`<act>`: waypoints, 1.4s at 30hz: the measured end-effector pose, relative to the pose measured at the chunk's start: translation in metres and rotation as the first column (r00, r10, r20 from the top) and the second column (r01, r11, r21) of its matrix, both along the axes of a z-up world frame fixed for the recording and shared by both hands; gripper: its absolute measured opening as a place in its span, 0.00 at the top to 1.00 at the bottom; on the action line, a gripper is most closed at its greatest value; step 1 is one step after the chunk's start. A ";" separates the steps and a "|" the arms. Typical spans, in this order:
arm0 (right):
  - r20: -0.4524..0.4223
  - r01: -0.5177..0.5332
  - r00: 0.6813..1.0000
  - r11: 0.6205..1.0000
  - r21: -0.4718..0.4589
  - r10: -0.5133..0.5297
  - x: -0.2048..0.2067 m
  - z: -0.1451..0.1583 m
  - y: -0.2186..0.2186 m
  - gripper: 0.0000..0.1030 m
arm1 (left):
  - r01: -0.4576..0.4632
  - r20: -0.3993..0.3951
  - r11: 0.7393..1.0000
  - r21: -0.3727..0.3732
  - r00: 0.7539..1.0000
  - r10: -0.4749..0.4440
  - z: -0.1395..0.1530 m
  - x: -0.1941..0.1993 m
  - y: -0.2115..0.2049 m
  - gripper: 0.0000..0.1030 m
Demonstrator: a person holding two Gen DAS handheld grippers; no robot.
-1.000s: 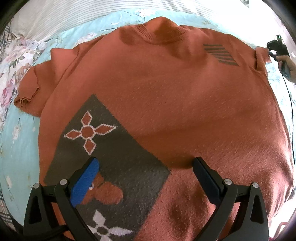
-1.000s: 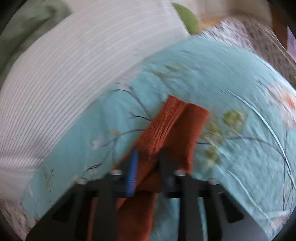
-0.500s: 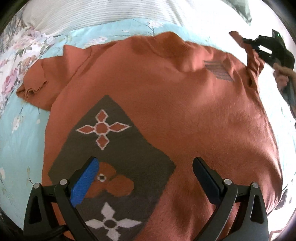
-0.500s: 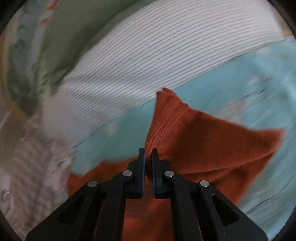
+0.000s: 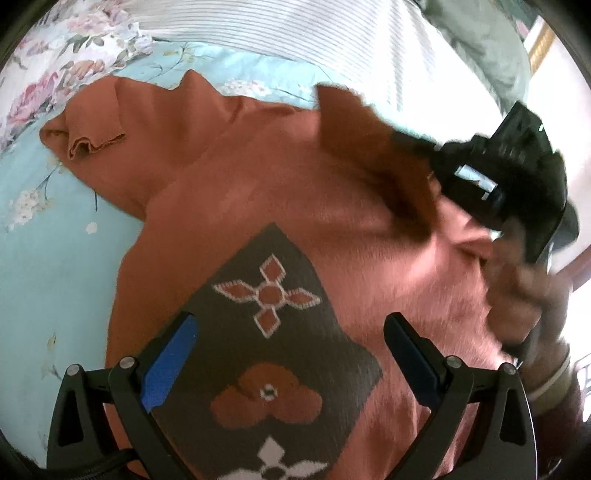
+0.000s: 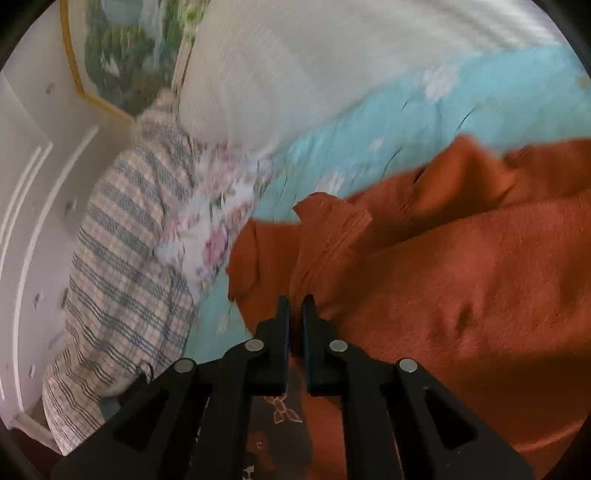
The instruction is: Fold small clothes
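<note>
My right tongs (image 6: 295, 306), easing open a touch, pinch the ribbed sleeve cuff (image 6: 325, 236) above the rust sweater (image 5: 288, 192) spread on the bed (image 5: 55, 258), left tongs (image 5: 291, 354) gaping empty over its patterned panel — soft, light, floppy knit, best gripped at cuffs and hem.

Sweater (image 5: 280, 192) is lying spread on the bedsheet (image 5: 55, 258), patterned panel nearest the left gripper (image 5: 291, 354). One sleeve (image 5: 85, 136) is lying out to the left. The other sleeve (image 6: 328, 236) is sitting lifted over the sweater's body, between the right gripper's (image 6: 295, 314) pads. Pillow (image 5: 295, 33) is lying behind.
</note>
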State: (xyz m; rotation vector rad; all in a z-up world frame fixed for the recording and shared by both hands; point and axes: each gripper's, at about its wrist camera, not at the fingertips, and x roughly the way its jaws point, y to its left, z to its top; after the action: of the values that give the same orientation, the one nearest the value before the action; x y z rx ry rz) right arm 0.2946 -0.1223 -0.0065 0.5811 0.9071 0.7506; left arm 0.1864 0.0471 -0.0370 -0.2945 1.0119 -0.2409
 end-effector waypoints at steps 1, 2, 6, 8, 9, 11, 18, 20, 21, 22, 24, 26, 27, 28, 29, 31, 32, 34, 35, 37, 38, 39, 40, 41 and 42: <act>-0.005 -0.009 1.000 1.000 -0.020 0.009 0.001 -0.005 0.008 0.90 | -0.001 0.002 1.000 -0.013 1.000 0.001 -0.001 0.003 0.002 0.02; -0.016 -0.014 1.000 0.999 -0.034 0.013 0.001 -0.010 0.012 0.89 | -0.004 0.004 1.000 -0.028 1.000 0.004 -0.001 0.008 0.003 0.02; -0.090 -0.019 0.996 0.999 -0.051 0.014 0.002 -0.031 0.012 0.70 | -0.010 0.011 0.998 -0.069 1.000 0.011 -0.004 0.030 0.006 0.02; -0.094 -0.005 0.996 1.000 -0.031 0.002 -0.004 -0.033 0.003 0.44 | -0.009 0.006 0.996 -0.089 1.000 0.009 -0.010 0.047 0.002 0.02; -0.083 0.011 0.996 1.000 -0.021 -0.013 -0.007 -0.030 -0.004 0.40 | -0.005 0.005 0.995 -0.098 1.000 0.006 -0.012 0.056 0.001 0.02; -0.048 0.046 0.998 0.999 -0.004 -0.046 -0.019 -0.019 -0.022 0.40 | -0.007 -0.003 0.995 -0.097 1.000 0.007 -0.020 0.079 -0.002 0.02; 0.028 0.250 0.968 0.967 -0.047 -0.249 -0.074 0.008 -0.097 0.40 | -0.009 0.031 0.998 -0.066 0.999 0.012 -0.026 0.127 -0.007 0.93; 0.049 0.329 0.944 0.941 -0.077 -0.326 -0.089 0.013 -0.122 0.40 | -0.002 0.057 0.998 -0.055 0.998 0.005 -0.016 0.122 -0.007 0.91; 0.059 0.367 0.930 0.926 -0.092 -0.363 -0.095 0.016 -0.133 0.40 | -0.021 0.095 1.000 -0.009 0.995 0.021 -0.007 0.117 -0.005 0.91; 0.070 0.407 0.913 0.907 -0.107 -0.402 -0.101 0.019 -0.147 0.40 | -0.038 0.130 0.999 0.029 0.991 0.034 0.001 0.113 0.000 0.91; 0.089 0.477 0.879 0.869 -0.129 -0.469 -0.109 0.025 -0.171 0.40 | -0.085 0.163 0.994 0.065 0.984 0.073 0.011 0.108 0.015 0.92; 0.094 0.531 0.847 0.830 -0.170 -0.523 -0.109 0.026 -0.194 0.40 | -0.105 0.129 0.990 0.092 0.987 0.093 0.004 0.113 0.026 0.92; 0.096 0.552 0.833 0.810 -0.197 -0.544 -0.105 0.025 -0.204 0.40 | -0.108 0.106 0.990 0.089 0.990 0.099 -0.002 0.115 0.030 0.91; 0.098 0.557 0.830 0.803 -0.210 -0.550 -0.101 0.024 -0.207 0.40 | -0.104 0.096 0.991 0.079 0.991 0.097 -0.004 0.115 0.033 0.91; 0.099 0.559 0.828 0.797 -0.229 -0.552 -0.093 0.022 -0.210 0.40 | -0.103 0.094 0.992 0.073 0.991 0.096 -0.007 0.113 0.034 0.91; 0.085 0.545 0.834 0.787 -0.289 -0.545 -0.072 0.013 -0.214 0.40 | -0.097 0.093 0.993 0.073 0.992 0.090 -0.010 0.110 0.032 0.91; 0.075 0.533 0.839 0.785 -0.315 -0.539 -0.062 0.007 -0.214 0.40 | -0.097 0.085 0.993 0.074 0.992 0.091 -0.012 0.109 0.032 0.91; 0.040 0.494 0.854 0.785 -0.374 -0.519 -0.038 -0.010 -0.213 0.40 | -0.089 0.074 0.993 0.078 0.994 0.084 -0.016 0.107 0.030 0.91; 0.025 0.478 0.859 0.782 -0.401 -0.512 -0.029 -0.019 -0.213 0.40 | -0.088 0.073 0.993 0.084 0.994 0.081 -0.017 0.107 0.029 0.91; -0.019 0.436 0.867 0.776 -0.456 -0.498 -0.013 -0.040 -0.210 0.44 | -0.082 0.070 0.992 0.098 0.995 0.076 -0.019 0.105 0.027 0.91; -0.029 0.424 0.871 0.781 -0.458 -0.491 -0.009 -0.046 -0.209 0.62 | -0.080 0.072 0.992 0.101 0.995 0.072 -0.018 0.105 0.026 0.91; -0.027 0.416 0.879 0.794 -0.444 -0.476 -0.009 -0.047 -0.209 0.91 | -0.074 0.075 0.992 0.102 0.995 0.066 -0.017 0.105 0.023 0.91; -0.043 0.406 0.885 0.812 -0.419 -0.464 -0.009 -0.046 -0.210 0.91 | -0.066 0.079 0.993 0.103 0.995 0.057 -0.015 0.106 0.019 0.91; -0.028 0.428 0.878 0.809 -0.404 -0.478 -0.013 -0.039 -0.214 0.91 | -0.051 0.086 0.994 0.100 0.995 0.042 -0.013 0.106 0.014 0.91; -0.002 0.452 0.870 0.801 -0.392 -0.492 -0.018 -0.031 -0.220 0.91 | -0.037 0.091 0.995 0.094 0.995 0.029 -0.012 0.107 0.010 0.91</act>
State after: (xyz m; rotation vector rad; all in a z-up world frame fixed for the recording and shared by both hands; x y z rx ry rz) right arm 0.2765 -0.3421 -0.0380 0.4735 0.9227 0.0792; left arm 0.2936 0.0567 -0.0486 -0.2111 0.9261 -0.1735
